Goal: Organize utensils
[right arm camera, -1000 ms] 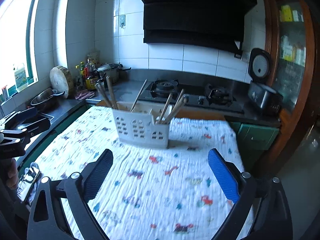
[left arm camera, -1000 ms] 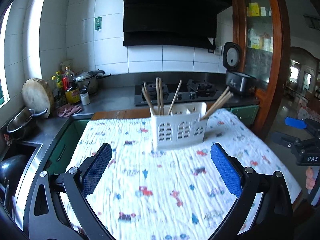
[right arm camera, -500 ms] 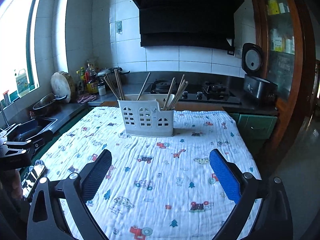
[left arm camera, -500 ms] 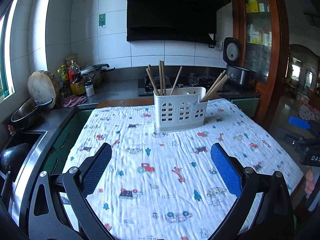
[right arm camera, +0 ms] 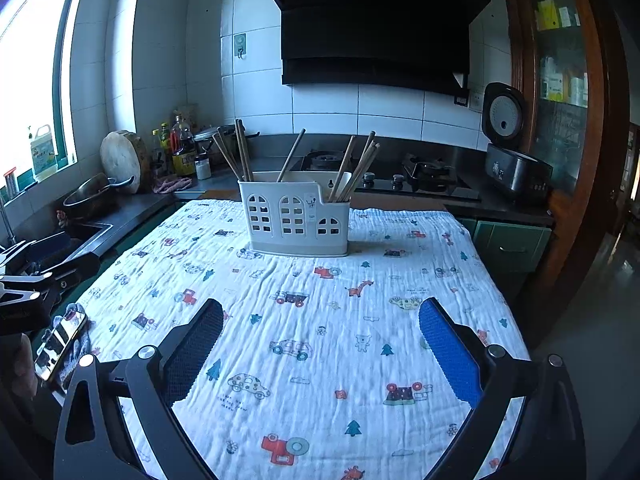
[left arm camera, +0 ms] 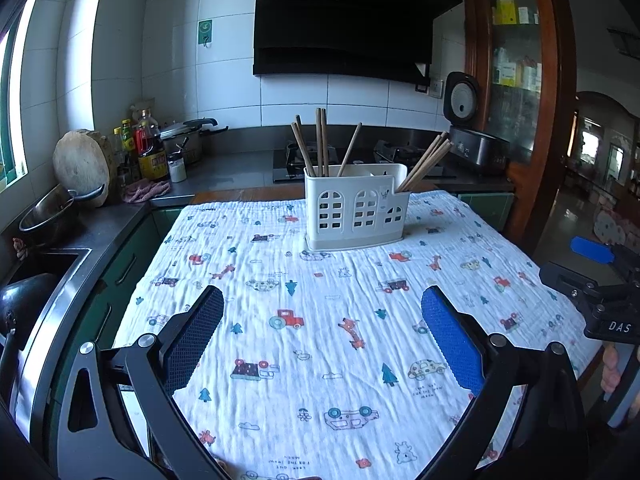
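The white utensil holder (left arm camera: pixel 356 207) stood upright toward the far end of the cloth-covered surface (left arm camera: pixel 320 340), wooden chopsticks (left arm camera: pixel 320 142) leaning in its compartments, apparently already sorted. The left gripper (left arm camera: pixel 322 334) and right gripper (right arm camera: pixel 320 336) hung well back, fingers apart and empty. Behind lay a stove (right arm camera: pixel 420 178) and range hood (right arm camera: pixel 372 28).

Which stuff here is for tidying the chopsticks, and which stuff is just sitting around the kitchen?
For the job:
- white holder
- chopsticks standing in it
- left claw, open
- right claw, open

Just sitting around:
- patterned cloth
- rice cooker
- gas stove
- sauce bottles
- round chopping block
- phone
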Tool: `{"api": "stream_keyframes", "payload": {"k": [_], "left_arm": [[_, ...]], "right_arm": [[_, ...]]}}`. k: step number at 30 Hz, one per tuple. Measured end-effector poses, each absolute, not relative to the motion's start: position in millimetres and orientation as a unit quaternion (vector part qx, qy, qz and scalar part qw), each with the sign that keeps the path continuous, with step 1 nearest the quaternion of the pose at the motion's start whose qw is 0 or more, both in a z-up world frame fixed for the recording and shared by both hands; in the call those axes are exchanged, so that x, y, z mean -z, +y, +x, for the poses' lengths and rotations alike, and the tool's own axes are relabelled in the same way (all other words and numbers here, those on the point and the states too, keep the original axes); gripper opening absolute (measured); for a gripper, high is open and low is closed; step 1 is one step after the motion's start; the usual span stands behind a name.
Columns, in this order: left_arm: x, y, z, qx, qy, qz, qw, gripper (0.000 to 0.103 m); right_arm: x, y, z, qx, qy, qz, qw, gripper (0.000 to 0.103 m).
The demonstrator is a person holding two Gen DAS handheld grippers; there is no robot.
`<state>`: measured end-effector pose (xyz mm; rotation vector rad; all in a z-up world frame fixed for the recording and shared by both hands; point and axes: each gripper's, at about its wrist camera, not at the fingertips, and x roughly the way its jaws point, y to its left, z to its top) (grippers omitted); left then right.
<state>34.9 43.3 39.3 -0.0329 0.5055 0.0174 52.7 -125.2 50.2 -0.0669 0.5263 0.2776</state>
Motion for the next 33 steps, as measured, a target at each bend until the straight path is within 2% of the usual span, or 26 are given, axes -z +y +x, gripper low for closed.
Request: {"api": "stream_keyframes", "payload": {"k": [33], "left_arm": [[-33.6,39.4,37.8,0.004,0.255,-0.021,0.967,0.098]], "right_arm": [[-51.0,-117.1,54.2,-0.141,0.258,-0.041,0.955,0.096]]}}
